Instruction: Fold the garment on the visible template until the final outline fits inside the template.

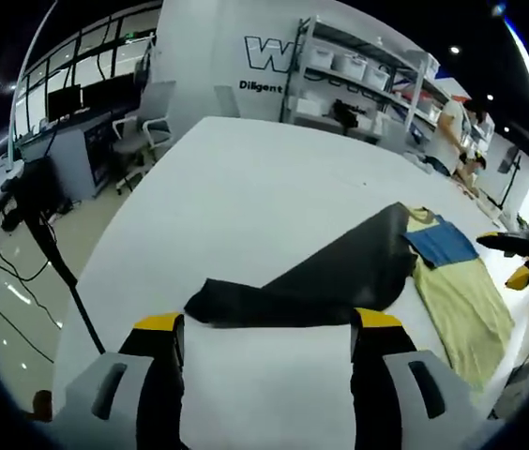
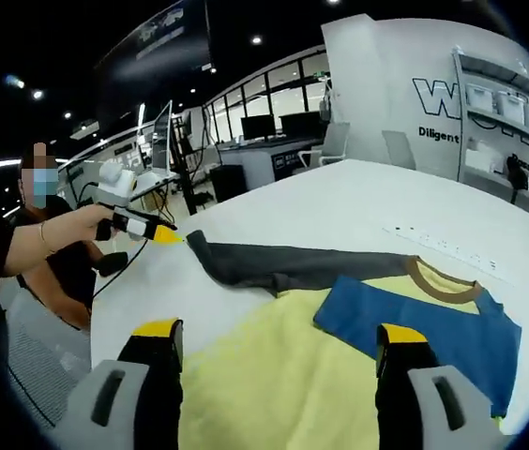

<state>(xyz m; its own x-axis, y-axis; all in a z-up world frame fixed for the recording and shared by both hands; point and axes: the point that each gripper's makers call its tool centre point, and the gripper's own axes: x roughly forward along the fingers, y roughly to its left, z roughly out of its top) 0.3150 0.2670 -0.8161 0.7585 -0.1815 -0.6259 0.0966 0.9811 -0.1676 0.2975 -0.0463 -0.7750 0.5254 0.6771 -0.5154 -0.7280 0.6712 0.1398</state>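
A yellow garment (image 2: 264, 375) with a brown collar (image 2: 445, 274) lies flat on the white table (image 1: 246, 187). Its blue sleeve (image 2: 415, 323) is folded over the chest. Its dark grey sleeve (image 1: 330, 277) stretches away from the body, with the cuff end (image 1: 210, 305) just ahead of my left gripper (image 1: 269, 323), which is open and holds nothing. My right gripper (image 2: 279, 333) is open above the yellow body. In the right gripper view a hand holds the left gripper (image 2: 143, 227) beside the grey sleeve (image 2: 283, 262). The right gripper (image 1: 518, 255) shows at the garment's far side.
The table edge (image 1: 105, 281) runs along the left, with a black tripod (image 1: 39, 225) on the floor beside it. Office chairs (image 1: 147, 127) and desks stand beyond. Shelves with white bins (image 1: 358, 80) line the back wall. A person (image 2: 21, 253) stands at the table's corner.
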